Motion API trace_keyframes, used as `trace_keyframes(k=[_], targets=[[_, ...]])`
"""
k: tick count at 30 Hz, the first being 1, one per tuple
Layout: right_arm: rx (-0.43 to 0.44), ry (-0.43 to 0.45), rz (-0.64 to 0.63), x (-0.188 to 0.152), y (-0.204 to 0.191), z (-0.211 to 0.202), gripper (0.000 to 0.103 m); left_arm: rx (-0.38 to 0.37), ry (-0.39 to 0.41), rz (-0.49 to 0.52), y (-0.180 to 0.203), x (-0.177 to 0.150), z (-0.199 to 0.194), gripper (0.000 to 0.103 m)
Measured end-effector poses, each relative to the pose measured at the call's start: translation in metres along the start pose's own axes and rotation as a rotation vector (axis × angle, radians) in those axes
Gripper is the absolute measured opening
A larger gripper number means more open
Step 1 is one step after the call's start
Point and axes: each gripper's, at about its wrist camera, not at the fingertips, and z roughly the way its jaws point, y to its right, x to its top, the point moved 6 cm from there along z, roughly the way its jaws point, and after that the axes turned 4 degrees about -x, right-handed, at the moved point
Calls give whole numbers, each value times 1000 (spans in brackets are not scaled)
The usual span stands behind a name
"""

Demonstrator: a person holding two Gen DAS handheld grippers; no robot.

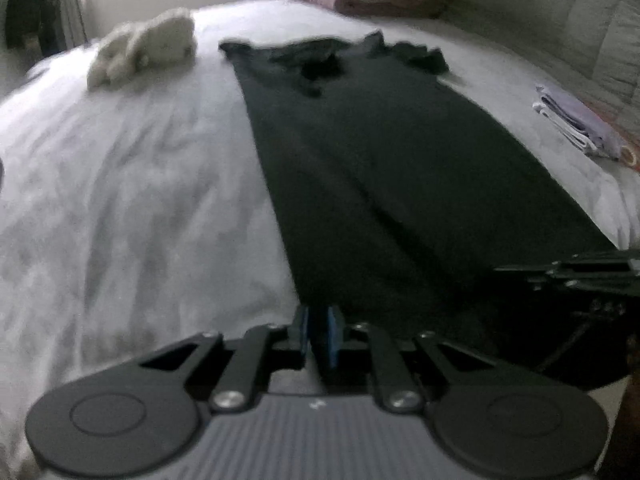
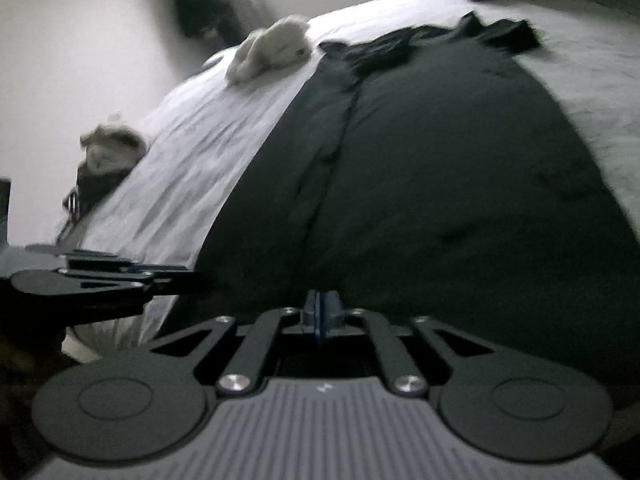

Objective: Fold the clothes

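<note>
On the white bed sheet, a dark garment lies flat, running from near edge to far. A cream woolly garment sits far left; folded lilac cloth right. My left gripper and right gripper each pinch the garment's near hem.

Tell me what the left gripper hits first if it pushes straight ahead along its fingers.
The left gripper points down at the near hem of the dark garment on the white bedsheet; it would likely meet that cloth first, though blur hides any contact.
</note>
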Motion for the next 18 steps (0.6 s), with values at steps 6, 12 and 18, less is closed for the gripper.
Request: trace_keyframes(k=[6,12,18], targets=[[-44,-12,63,-1,20,-1,13,-21,9,54,25,20,25,21],[-133,-4,151,-1,59,-20,12,2,12,121,44,16,37,22],[-260,45,311,0,115,-53,10,13,21,136,52,21,34,23]])
